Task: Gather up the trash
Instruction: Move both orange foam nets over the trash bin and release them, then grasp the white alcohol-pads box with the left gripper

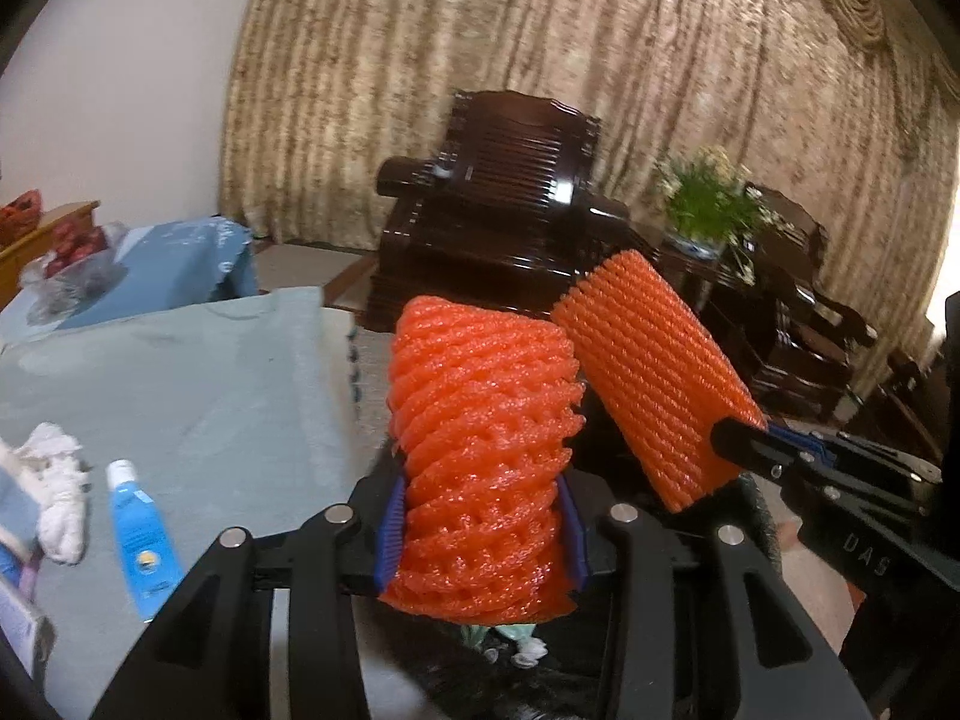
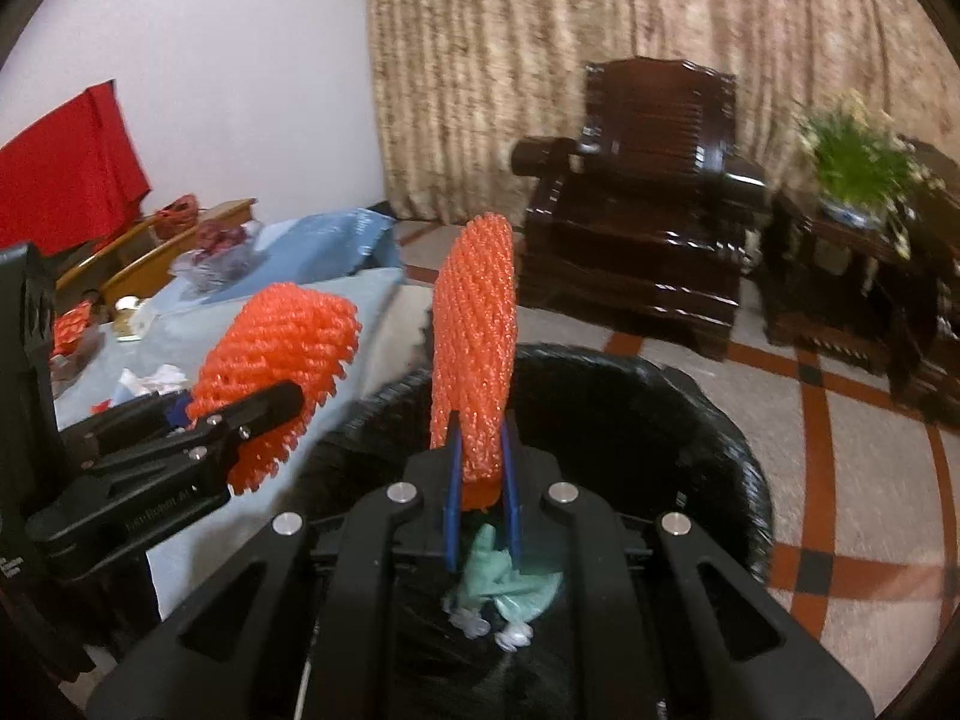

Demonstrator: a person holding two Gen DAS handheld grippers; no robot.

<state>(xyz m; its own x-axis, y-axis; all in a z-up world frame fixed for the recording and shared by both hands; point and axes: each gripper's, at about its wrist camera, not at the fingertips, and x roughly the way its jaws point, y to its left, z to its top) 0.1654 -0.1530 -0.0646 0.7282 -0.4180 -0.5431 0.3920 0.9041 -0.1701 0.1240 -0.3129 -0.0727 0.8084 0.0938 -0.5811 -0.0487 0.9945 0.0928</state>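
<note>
The left gripper (image 1: 480,531) clamps a squashed orange foam net (image 1: 480,456); the right gripper (image 2: 480,498) pinches a second foam net (image 2: 474,348) flat, edge-on. Both hang over the black-lined bin (image 2: 708,420), beside the table edge (image 1: 336,372). On the cloth lies a blue tube (image 1: 144,540), its label unreadable. Beyond, tiled floor (image 2: 840,480) lies open up to a dark armchair (image 2: 648,192).

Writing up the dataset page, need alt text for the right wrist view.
The right gripper pinches a flattened orange foam net upright over a black-lined trash bin that already holds pale green trash. At left, the left gripper clamps a second orange foam net beside a blue-clothed table.
</note>
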